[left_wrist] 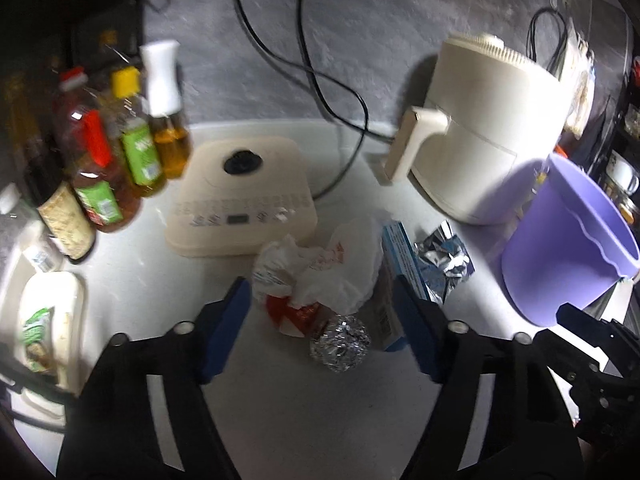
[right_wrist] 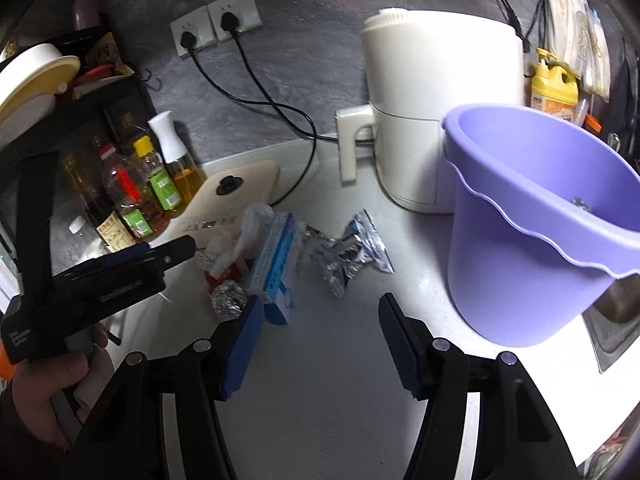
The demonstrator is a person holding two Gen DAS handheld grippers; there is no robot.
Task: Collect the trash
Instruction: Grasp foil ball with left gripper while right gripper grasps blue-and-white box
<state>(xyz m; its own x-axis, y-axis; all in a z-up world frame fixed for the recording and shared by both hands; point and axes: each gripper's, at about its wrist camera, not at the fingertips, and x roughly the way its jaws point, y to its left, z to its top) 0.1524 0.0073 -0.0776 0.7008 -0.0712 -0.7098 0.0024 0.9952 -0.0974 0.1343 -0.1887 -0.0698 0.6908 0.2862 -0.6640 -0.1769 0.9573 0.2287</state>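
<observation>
A pile of trash lies on the white counter: a foil ball (left_wrist: pixel 339 343) (right_wrist: pixel 228 299), crumpled white wrappers with red print (left_wrist: pixel 320 272) (right_wrist: pixel 236 248), a blue and white carton (left_wrist: pixel 394 280) (right_wrist: pixel 276 272) and a silver snack wrapper (left_wrist: pixel 442 262) (right_wrist: pixel 350 254). A purple bucket (left_wrist: pixel 568 248) (right_wrist: pixel 532 216) stands to the right; something small and shiny lies inside it. My left gripper (left_wrist: pixel 322 312) is open, its blue pads either side of the foil ball and wrappers. My right gripper (right_wrist: pixel 320 322) is open and empty, short of the silver wrapper.
A cream air fryer (left_wrist: pixel 488 132) (right_wrist: pixel 432 120) stands behind the bucket. A flat cream appliance (left_wrist: pixel 240 196) (right_wrist: pixel 236 188) sits behind the trash. Oil and sauce bottles (left_wrist: pixel 120 152) (right_wrist: pixel 140 192) line the left. Black cables (left_wrist: pixel 312 72) run to wall sockets. A sink edge (right_wrist: pixel 616 320) is at right.
</observation>
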